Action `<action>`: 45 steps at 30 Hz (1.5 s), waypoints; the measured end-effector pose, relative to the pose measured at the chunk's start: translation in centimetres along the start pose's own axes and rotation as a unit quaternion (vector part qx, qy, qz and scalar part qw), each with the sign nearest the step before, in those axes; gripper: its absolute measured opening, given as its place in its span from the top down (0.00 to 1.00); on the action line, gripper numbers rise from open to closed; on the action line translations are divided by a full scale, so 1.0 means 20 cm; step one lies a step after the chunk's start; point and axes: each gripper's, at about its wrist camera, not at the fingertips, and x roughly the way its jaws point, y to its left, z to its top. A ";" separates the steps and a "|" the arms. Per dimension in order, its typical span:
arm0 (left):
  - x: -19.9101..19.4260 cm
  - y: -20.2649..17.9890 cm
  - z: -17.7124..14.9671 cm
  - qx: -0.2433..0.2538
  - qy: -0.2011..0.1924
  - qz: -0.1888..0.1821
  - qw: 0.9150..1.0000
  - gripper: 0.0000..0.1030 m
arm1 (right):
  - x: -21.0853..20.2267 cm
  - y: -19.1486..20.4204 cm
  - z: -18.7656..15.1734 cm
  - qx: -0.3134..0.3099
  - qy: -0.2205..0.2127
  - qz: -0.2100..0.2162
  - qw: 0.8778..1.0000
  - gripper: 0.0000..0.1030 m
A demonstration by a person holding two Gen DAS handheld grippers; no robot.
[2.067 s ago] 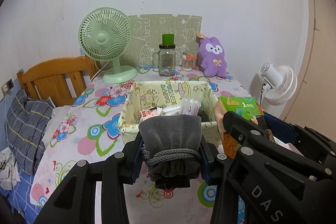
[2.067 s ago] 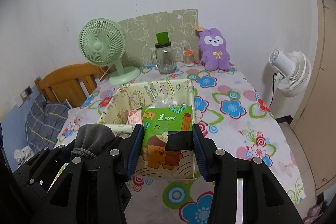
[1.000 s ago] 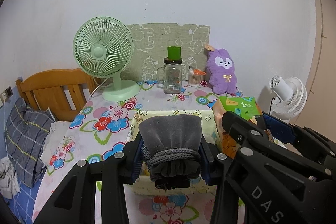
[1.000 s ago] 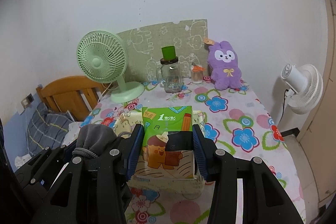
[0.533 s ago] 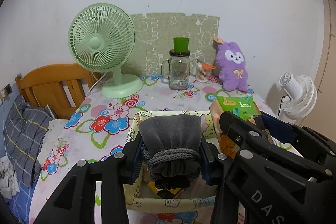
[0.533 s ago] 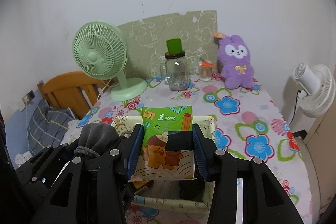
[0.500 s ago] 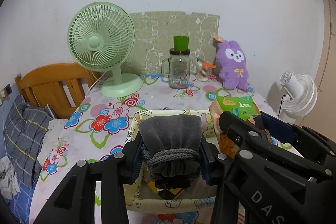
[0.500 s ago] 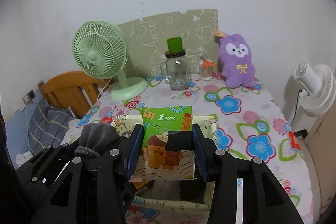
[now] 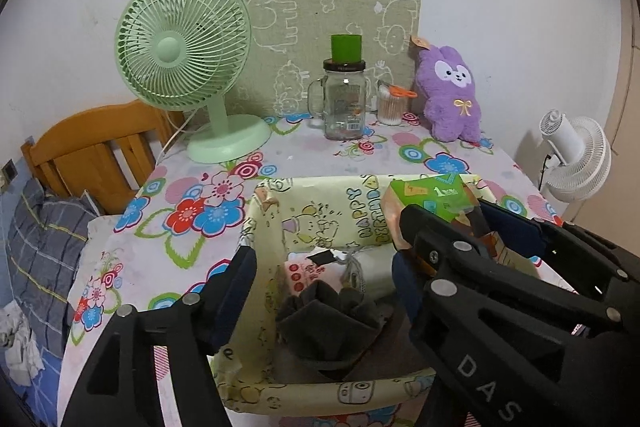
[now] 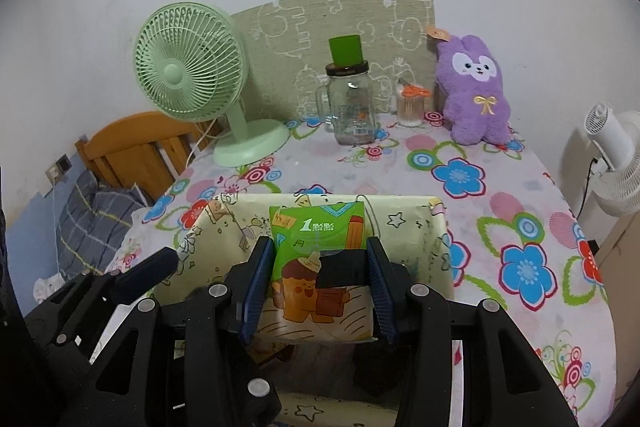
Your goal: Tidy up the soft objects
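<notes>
- Opening wide, the left gripper (image 9: 324, 283) hangs over the pouch (image 9: 328, 327), apparently loose in the box (image 9: 320, 393).
- Right gripper (image 10: 320, 285) squeezes the tissue pack (image 10: 320, 259); fan (image 10: 190, 75) at ten o'clock.

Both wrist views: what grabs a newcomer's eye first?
Up front, the right gripper clamps a green tissue pack over the yellow fabric bin, while the left gripper is opening, a dark grey pouch lying loose in the bin below it. Behind, on the floral tablecloth, a mint green fan stands back left and a purple plush bunny back right.
</notes>
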 end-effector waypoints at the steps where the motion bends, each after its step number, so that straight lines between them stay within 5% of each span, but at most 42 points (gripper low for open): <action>1: 0.00 0.01 0.00 -0.001 0.001 0.000 1.000 0.28 | 0.00 0.00 0.00 -0.002 -0.001 0.000 1.000 0.52; 9: -0.03 0.03 -0.02 -0.014 0.001 -0.013 1.000 0.12 | -0.01 0.04 0.00 -0.016 -0.007 0.017 1.000 0.43; 23: -0.14 0.01 -0.07 -0.015 -0.013 -0.012 1.000 0.02 | -0.15 0.04 -0.06 -0.007 -0.016 0.004 1.000 0.16; 45: -0.44 -0.04 -0.15 -0.008 -0.062 -0.018 0.998 0.00 | -0.52 0.02 -0.15 -0.009 -0.061 -0.046 0.997 0.01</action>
